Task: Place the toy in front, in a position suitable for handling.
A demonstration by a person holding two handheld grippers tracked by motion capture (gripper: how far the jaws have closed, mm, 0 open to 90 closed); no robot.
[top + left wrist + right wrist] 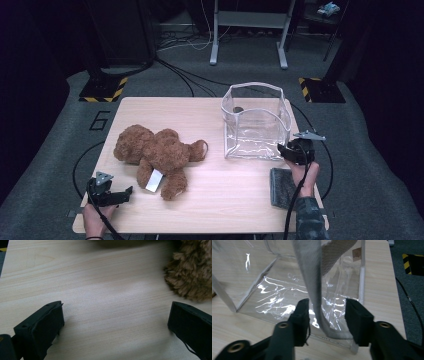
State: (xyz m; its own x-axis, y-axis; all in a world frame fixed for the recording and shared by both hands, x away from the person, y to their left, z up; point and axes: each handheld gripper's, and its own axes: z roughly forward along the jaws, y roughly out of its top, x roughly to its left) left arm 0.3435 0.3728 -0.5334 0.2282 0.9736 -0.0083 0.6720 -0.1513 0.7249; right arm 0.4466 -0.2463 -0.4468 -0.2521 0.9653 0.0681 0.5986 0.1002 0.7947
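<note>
Right gripper (327, 317): your jaws straddle the grey strap (312, 282) at the near edge of the clear bag (256, 122), a gap on each side; they don't press it yet, so read them as open with the strap between.
Why there: likely to hold the bag's rim up so its mouth stays wide.
Left gripper (115, 322): jaws spread wide over bare table (100, 277), holding nothing, parked just beside the teddy bear (157, 152), probably waiting to lift it.
Bag: stands upright at the table's right side, mouth up, well apart from the bear.
Bear: lies flat left of centre, long axis across the table, head towards your left, white tag (154, 180) facing you.
Dark pad (282, 186): near your right hand.
</note>
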